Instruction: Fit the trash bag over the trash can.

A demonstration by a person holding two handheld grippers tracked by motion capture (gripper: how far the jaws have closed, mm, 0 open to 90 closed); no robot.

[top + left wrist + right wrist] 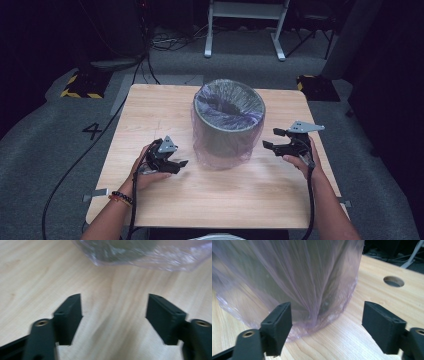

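While the grey bin (229, 122) stands upright near the middle of the wooden table (150, 110), it is wrapped in a thin, translucent purple plastic bag (220, 157) that lines its mouth and is draped down its outer wall to the tabletop. Loose folds of the bag are gathered around the base, where they are spread a little onto the wood.

At the bin's left side, the left hand-held gripper (181, 163) is held low over the table, pointed toward the bag's lower edge but kept apart from it. In the left gripper view its 2 black jaws are seen spread wide with nothing between them except bare wood, and the crumpled hem of the bag (140, 255) lies beyond the tips. It is released.

At the bin's right side, the right hand-held gripper (272, 138) is carried a little higher (its grey 3-cornered plate (305, 127) is seen on top), just beside the bag and not touching it. In the right gripper view its jaws are likewise parted wide; the draped plastic (307, 277) hangs just ahead of them, unpinched, with no pad pressed on it. A round hole in the tabletop (393, 281) is seen to the side of the bin.

Both hand-held grippers are gripped by a person's hands, whose forearms enter from the near edge of the table.
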